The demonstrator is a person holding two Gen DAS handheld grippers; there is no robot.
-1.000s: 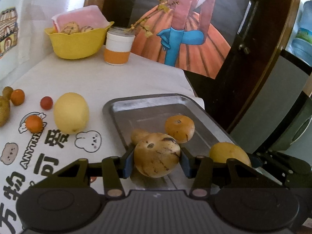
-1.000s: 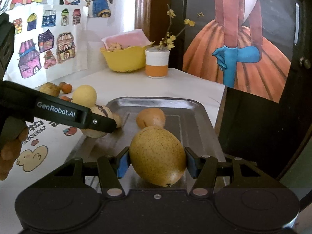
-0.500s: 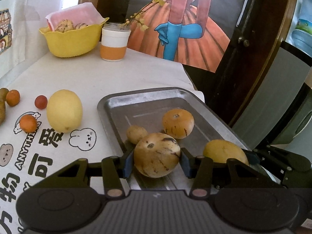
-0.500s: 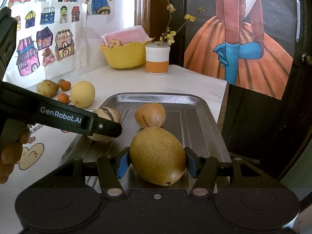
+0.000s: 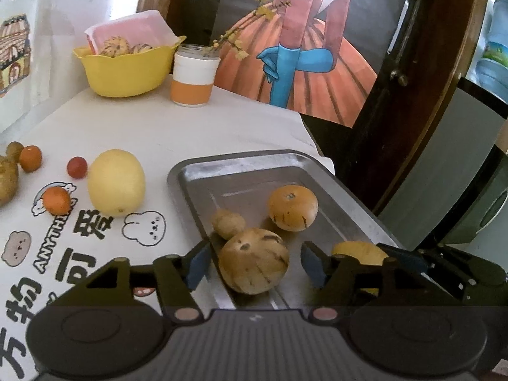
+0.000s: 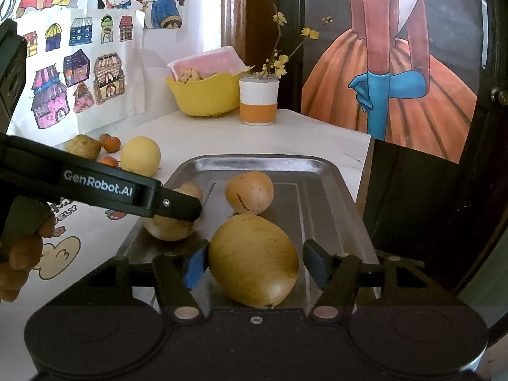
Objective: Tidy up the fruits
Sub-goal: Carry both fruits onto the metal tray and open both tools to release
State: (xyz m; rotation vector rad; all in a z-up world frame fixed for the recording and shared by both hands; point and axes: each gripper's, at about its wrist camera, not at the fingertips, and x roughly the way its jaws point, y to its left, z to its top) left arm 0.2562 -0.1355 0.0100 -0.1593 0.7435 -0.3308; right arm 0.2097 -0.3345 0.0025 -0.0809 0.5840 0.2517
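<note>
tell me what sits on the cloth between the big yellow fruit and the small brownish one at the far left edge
In the left wrist view, three small round fruits lie between the big yellow fruit and the brownish one: a red one and two orange ones.

L wrist: close, looks over tray (image 5: 254, 165) | R wrist: close, from right | shared: tray, yellow bowl (image 6: 203, 98)

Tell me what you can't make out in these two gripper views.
- Yellow bowl: both views, contents half hidden by its rim and a pink packet.
- Oval yellow fruit: left view, mostly behind the left hand-held gripper.
- Spotted fruit: right view, top covered by the left gripper.
- Brown fruit: left view, cut off by the edge.
</note>
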